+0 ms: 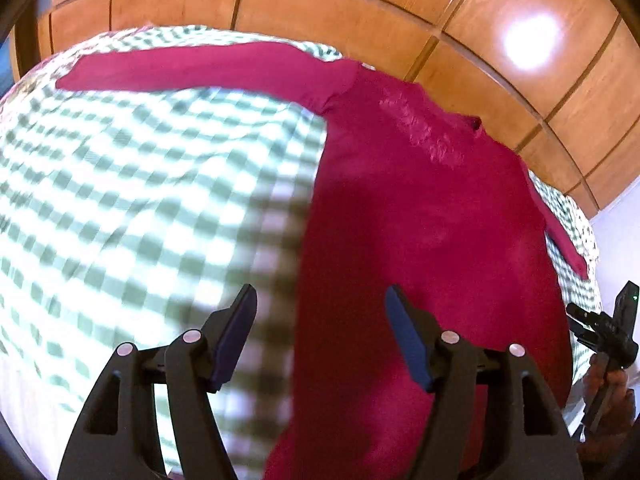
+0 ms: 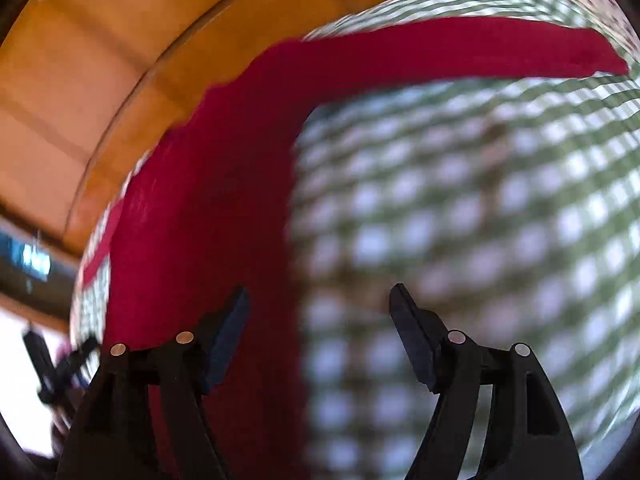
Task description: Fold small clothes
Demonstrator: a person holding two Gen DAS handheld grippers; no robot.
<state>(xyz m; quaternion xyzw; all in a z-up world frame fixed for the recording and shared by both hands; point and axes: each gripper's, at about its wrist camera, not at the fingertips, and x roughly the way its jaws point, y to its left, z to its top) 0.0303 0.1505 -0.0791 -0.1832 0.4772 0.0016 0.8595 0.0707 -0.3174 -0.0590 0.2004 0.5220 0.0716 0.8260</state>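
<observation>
A crimson long-sleeved top [image 1: 420, 220] lies spread flat on a green-and-white checked bedsheet [image 1: 140, 200], one sleeve [image 1: 200, 68] stretched out to the left. My left gripper [image 1: 320, 300] hovers open above the top's left side edge, nothing between its fingers. In the right wrist view the same top [image 2: 208, 220] runs up the left half, its other sleeve [image 2: 460, 52] reaching right. My right gripper [image 2: 320, 300] is open over the top's right side edge and the sheet [image 2: 480, 240], holding nothing. The right gripper also shows at the left view's right edge [image 1: 608, 328].
Wooden wardrobe panels [image 1: 360, 8] stand right behind the bed. A pale wall [image 1: 620, 232] shows at the far right. In the right wrist view the wardrobe [image 2: 100, 80] fills the upper left, and the left gripper's tool [image 2: 52, 364] shows at the lower left.
</observation>
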